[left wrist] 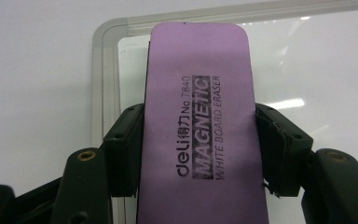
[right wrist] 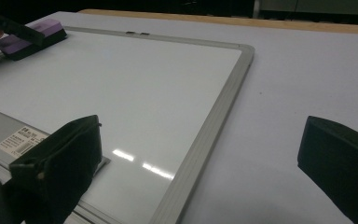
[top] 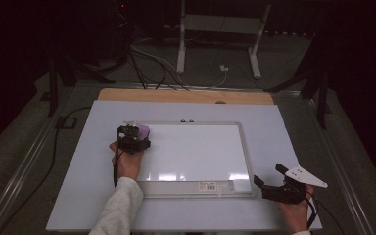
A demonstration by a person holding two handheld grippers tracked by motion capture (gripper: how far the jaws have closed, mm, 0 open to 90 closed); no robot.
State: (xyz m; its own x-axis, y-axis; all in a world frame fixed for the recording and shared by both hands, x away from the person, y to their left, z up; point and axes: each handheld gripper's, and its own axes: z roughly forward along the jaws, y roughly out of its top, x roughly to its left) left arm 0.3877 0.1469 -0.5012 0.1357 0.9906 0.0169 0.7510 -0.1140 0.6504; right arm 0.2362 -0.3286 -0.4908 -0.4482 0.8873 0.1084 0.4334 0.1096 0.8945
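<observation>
Dark room, pale worktop (top: 78, 161), and on it a clean-looking whiteboard (top: 196, 152). The left tongs (top: 133, 139) pinch the purple eraser (left wrist: 198, 116) across its width at the board's far-left corner. Best to keep it flat and sweep rightward in overlapping passes. The right tongs (top: 269, 181) wait spread by the near-right corner.

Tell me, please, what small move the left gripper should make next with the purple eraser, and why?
Probably sweep it across the board. The left gripper is clamped on the purple eraser, which sits at the far left corner of the whiteboard; the right gripper waits open beside the frame.
</observation>
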